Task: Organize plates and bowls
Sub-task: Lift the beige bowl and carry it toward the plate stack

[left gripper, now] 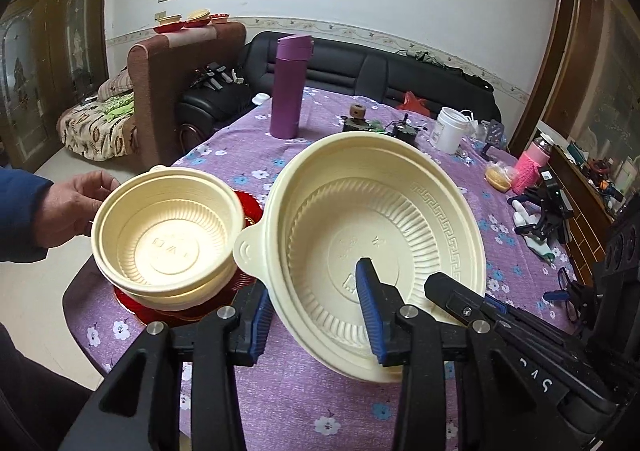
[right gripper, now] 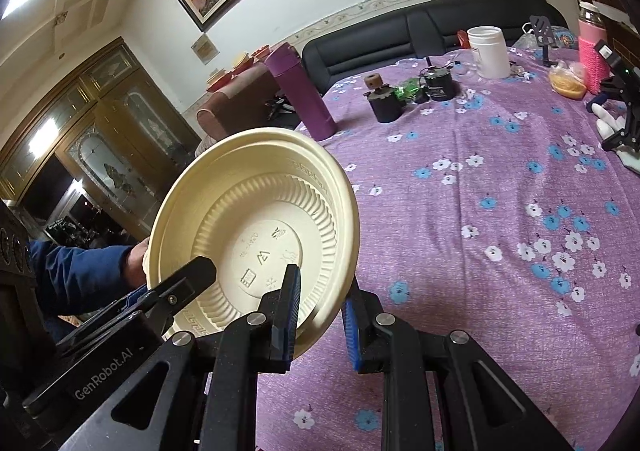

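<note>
Right tongs [right gripper: 320,315]: clamped on the large cream bowl's [right gripper: 256,227] rim, holding it tilted above the counter [right gripper: 480,211].
Left tongs [left gripper: 316,315]: parted around the same rim, not pressing.
Stacked bowls [left gripper: 164,239]: likely destination.

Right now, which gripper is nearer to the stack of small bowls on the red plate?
Left. The left gripper is right beside the stack of small bowls; the right gripper is beyond the large bowl, holding its far side.

**Clutter on the far side of the desk**

A purple flask [left gripper: 289,87] stands upright on the flowered purple cloth [right gripper: 480,211]. Farther back sit a white jar [left gripper: 451,130], a pink knit-sleeved bottle [left gripper: 534,167] and a black sofa [left gripper: 360,71].
</note>
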A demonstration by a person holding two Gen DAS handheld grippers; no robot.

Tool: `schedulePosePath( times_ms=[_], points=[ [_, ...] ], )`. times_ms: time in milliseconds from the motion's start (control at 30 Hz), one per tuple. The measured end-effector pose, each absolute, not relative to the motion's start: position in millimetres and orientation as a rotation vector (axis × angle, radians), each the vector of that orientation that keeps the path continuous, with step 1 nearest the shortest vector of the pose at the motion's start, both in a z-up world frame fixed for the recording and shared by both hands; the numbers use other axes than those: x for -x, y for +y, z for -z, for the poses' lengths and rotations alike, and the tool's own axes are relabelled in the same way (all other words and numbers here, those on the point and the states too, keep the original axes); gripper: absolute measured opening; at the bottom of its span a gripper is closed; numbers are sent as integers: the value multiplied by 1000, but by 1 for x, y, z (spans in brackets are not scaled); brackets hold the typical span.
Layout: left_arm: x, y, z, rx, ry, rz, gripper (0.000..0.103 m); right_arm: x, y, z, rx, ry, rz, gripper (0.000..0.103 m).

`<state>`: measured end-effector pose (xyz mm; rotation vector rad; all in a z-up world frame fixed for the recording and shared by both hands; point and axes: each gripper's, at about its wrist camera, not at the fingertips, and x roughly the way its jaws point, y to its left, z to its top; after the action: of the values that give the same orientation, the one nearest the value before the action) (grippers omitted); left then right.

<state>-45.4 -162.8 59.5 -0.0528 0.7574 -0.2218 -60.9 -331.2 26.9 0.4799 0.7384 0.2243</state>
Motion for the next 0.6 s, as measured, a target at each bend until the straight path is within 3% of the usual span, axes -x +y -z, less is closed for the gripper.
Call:
schedulePosePath(
  times_ms=[600],
  points=[
    [25,-144,-54,72,775,178,38,32,-313,-26,-471,761,-263,22]
  ],
)
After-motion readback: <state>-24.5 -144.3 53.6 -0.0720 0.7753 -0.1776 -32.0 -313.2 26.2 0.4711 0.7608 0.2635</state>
